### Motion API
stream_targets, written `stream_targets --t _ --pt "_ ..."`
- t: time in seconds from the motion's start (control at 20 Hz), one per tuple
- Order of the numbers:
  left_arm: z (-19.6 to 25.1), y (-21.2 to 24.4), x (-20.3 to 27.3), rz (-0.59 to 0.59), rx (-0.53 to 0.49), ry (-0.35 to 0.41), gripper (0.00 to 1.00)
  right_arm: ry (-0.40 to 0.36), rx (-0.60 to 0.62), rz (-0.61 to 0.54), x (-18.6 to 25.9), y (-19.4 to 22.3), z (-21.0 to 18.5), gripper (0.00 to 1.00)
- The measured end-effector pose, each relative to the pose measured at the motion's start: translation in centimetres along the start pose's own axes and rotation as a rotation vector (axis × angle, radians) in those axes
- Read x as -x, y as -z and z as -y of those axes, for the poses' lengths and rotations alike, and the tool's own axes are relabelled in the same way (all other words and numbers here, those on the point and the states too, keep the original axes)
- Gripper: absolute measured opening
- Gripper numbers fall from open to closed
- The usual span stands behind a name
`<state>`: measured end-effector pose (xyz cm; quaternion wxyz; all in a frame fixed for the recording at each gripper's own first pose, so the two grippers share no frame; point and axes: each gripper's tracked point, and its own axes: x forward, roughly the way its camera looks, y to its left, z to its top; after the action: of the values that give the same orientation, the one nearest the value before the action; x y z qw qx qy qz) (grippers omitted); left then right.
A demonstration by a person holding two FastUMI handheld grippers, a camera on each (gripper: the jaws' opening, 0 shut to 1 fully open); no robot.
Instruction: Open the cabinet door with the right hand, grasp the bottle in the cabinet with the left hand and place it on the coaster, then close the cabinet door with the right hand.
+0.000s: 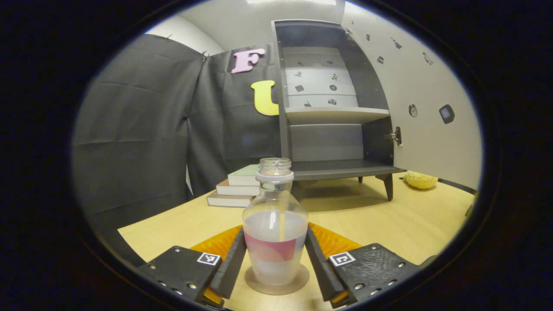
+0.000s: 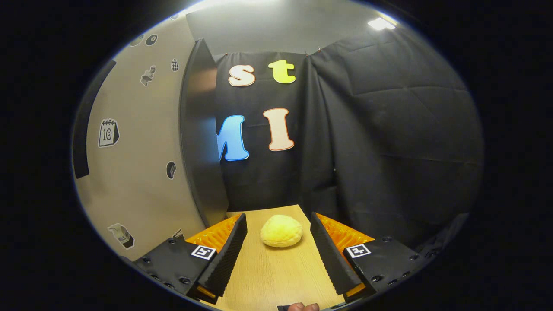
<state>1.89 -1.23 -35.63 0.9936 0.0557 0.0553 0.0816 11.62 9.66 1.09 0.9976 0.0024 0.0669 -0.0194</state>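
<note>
Clear plastic bottle [image 1: 275,224], uncapped, is standing upright on the round coaster [image 1: 277,281] on the table [image 1: 402,224]. Left gripper [image 1: 275,242] is flanking it, fingers at its sides; whether they are pressing, I cannot tell. Behind, books [image 1: 235,186] are lying stacked beside the cabinet [image 1: 332,114], its door [image 1: 425,99] standing open. Right gripper [image 2: 278,235] is hanging spread beside that door [image 2: 142,142], a yellow bun [image 2: 281,231] sitting ahead between its fingers.

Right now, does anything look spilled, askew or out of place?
Nothing spilled or tipped. The bottle stands upright and capless on the coaster. The cabinet door hangs wide open, and a yellow bun-like thing lies loose on the table.
</note>
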Motion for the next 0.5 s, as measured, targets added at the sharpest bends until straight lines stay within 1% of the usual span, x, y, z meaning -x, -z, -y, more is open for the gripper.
stream_targets --t 0.1,0.15,0.2,0.3,0.35,0.45,0.5 --pt "0.0 -0.7 0.2 0.007 0.000 -0.005 0.88 -0.003 0.032 -0.002 -0.1 0.0 0.4 0.94" --pt "0.0 -1.3 0.0 0.012 -0.005 -0.010 0.85 -0.009 0.044 -0.002 -0.1 0.0 0.6 0.94" --pt "0.1 -1.8 0.4 0.017 -0.008 -0.008 0.88 -0.014 0.052 -0.001 -0.2 -0.2 0.6 0.94" --pt "-0.1 -3.3 0.6 0.027 -0.021 -0.009 0.88 -0.025 0.057 -0.003 -0.3 0.0 0.6 0.94" --pt "-0.1 -4.2 0.8 0.035 -0.028 -0.008 0.85 -0.031 0.057 -0.004 -0.2 -0.1 0.5 0.94" --pt "-0.5 -6.8 1.2 0.054 -0.034 -0.009 0.85 -0.038 0.056 0.002 -0.2 -0.2 0.5 0.94" --pt "-0.5 -7.9 1.3 0.061 -0.029 -0.007 0.88 -0.041 0.051 0.003 -0.2 -0.3 0.4 0.94"
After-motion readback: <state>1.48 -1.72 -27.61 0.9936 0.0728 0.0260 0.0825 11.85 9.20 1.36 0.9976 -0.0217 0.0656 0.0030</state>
